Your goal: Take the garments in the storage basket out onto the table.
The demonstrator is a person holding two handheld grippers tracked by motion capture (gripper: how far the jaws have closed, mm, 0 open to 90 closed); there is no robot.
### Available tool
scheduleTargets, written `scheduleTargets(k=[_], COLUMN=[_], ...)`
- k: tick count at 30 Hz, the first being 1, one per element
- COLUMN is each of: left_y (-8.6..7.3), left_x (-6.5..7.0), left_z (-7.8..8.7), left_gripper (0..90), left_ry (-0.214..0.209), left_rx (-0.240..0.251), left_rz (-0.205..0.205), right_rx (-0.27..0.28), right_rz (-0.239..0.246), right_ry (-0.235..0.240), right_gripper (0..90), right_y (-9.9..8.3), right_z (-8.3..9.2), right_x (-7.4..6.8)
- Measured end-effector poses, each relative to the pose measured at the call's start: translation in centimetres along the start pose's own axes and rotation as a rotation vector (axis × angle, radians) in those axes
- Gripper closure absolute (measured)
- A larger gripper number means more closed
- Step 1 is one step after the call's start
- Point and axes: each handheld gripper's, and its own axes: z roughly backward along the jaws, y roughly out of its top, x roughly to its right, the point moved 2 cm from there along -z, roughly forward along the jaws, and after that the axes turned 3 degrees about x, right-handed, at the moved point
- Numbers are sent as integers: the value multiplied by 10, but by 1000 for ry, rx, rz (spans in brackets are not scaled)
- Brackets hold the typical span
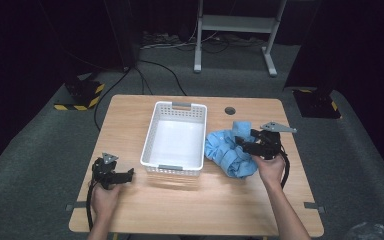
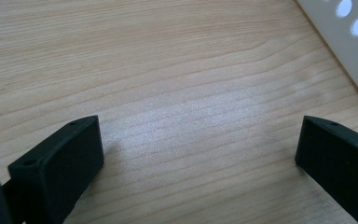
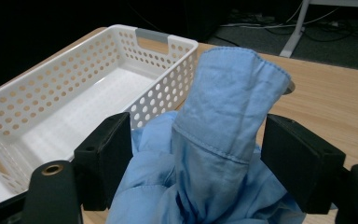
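Basket (image 1: 175, 137) at the middle of the bench (image 1: 205, 200), cloth (image 1: 230, 150) heaped just right of it, touching its wall, right claw (image 1: 245, 142) at the cloth's right, a fold between its jaws, left claw (image 1: 125, 176) near the basket's front left corner

Light wooden table (image 1: 215, 200), white perforated basket (image 1: 151, 142) near centre, crumpled blue cloth (image 1: 227, 150) just beside it (touching)
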Motion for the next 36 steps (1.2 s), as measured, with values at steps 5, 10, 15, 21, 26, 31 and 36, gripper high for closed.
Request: scheduleTargets(k=[5,10,15,21,26,31,36], left_y=[0,0,0,0,0,0,0], left_x=[0,0,0,0,0,0,0], left_z=[0,0,0,0,0,0,0], left_gripper=[11,11,11,11,11,11,11], left_ry=[0,0,0,0,0,0,0], left_rx=[0,0,0,0,0,0,0], left_rz=[0,0,0,0,0,0,0], right_rx=[12,36,48,61,75,97,114], right_rz=[-4,-10,-14,-19,-28,-52,-63], right_ry=[3,3,-8,-7,-4,4,4], right_gripper=[247,248,243,243,243,241,241], right_y=[2,4,3,3,2,0,-1], right_z=[5,15,20,26,32,39,45], right_x=[1,4,7,10,12,17,20])
